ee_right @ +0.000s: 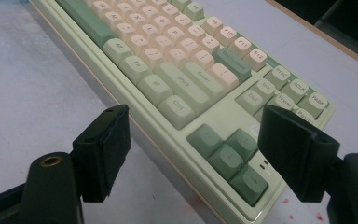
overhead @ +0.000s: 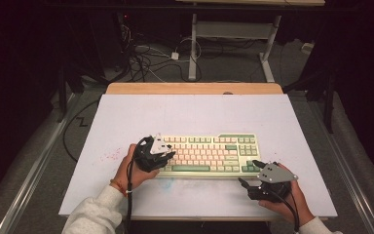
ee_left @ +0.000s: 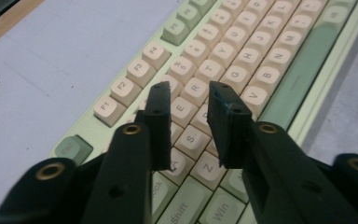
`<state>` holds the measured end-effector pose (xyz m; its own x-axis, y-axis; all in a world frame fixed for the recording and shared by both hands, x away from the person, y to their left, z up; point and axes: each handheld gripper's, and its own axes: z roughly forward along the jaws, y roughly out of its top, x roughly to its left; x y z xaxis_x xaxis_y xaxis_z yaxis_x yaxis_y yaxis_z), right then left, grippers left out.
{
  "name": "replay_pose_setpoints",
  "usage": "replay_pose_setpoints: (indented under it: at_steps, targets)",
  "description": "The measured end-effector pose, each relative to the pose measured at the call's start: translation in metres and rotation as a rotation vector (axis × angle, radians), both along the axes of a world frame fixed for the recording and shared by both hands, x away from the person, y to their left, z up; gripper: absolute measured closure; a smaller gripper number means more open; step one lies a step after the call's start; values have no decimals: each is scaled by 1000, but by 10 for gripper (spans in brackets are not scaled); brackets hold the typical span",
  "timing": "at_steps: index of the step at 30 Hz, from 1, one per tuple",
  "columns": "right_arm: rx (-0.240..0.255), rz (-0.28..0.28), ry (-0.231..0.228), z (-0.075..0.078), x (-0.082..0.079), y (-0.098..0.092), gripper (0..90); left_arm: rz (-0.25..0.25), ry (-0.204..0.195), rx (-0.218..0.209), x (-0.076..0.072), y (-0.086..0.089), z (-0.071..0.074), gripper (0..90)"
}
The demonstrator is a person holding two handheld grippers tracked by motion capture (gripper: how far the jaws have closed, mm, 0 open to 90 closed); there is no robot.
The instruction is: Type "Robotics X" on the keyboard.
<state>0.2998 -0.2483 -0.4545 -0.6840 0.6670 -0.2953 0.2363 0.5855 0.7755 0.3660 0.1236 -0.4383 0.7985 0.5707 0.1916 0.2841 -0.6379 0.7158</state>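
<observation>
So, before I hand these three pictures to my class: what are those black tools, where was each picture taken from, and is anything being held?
A person sits at a white table with a hand-held two-jaw gripper in each hand; there is no robot arm. The wide picture comes from a fixed camera above, looking down. The other two come from small cameras riding on the grippers, looking along their black jaws.

A cream and green keyboard lies on the table. The left gripper hovers over the keyboard's left end, above the letter keys, jaws slightly apart with nothing between them. The right gripper waits near the arrow keys, jaws wide open. Neither holds anything.
</observation>
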Motion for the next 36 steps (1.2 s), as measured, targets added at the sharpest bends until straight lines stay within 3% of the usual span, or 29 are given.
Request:
replay_pose_setpoints:
  at_steps: [14,20,30,36]
  targets:
    - [-3,-2,0,0,0,-1,254,21,-73,-22,-9,2,2,241]
    - [2,-8,2,1,1,-2,254,18,-109,-20,-14,6,2,197]
    - [2,-13,-1,1,1,-2,254,10,-134,-2,-25,17,-1,180]
    - [4,-17,-1,1,1,-2,254,30,-136,4,-29,26,-4,181]
